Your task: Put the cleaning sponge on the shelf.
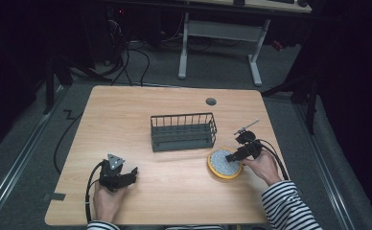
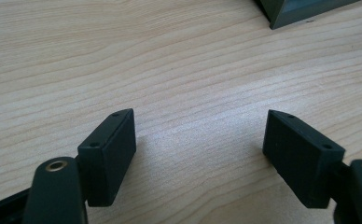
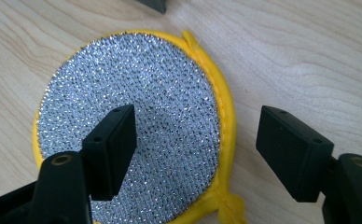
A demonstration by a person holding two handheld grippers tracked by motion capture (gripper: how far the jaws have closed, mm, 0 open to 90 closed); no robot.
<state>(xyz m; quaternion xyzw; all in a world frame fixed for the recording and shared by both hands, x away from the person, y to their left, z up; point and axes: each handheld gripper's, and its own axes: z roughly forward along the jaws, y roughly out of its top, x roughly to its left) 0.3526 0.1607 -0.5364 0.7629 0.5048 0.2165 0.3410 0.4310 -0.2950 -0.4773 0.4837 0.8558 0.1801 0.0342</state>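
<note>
Round yellow-rimmed scouring pad (image 1: 225,163) lies lower right of centre, just below the wire basket (image 1: 183,132); right gripper (image 3: 195,149) hovers jaws apart over its edge, left gripper (image 2: 200,154) jaws apart above bare table (image 1: 174,191).

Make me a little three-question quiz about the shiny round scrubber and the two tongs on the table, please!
1. True or false: the right tongs are open, one jaw over the round silver scrubbing pad with a yellow rim and one jaw outside its rim.
2. What lies under the open left tongs? A) bare light wooden table B) the pad C) a spoon
3. Fill in: beyond the pad stands a dark wire ____.

Key: 1 true. 2 A. 3 basket.
</note>
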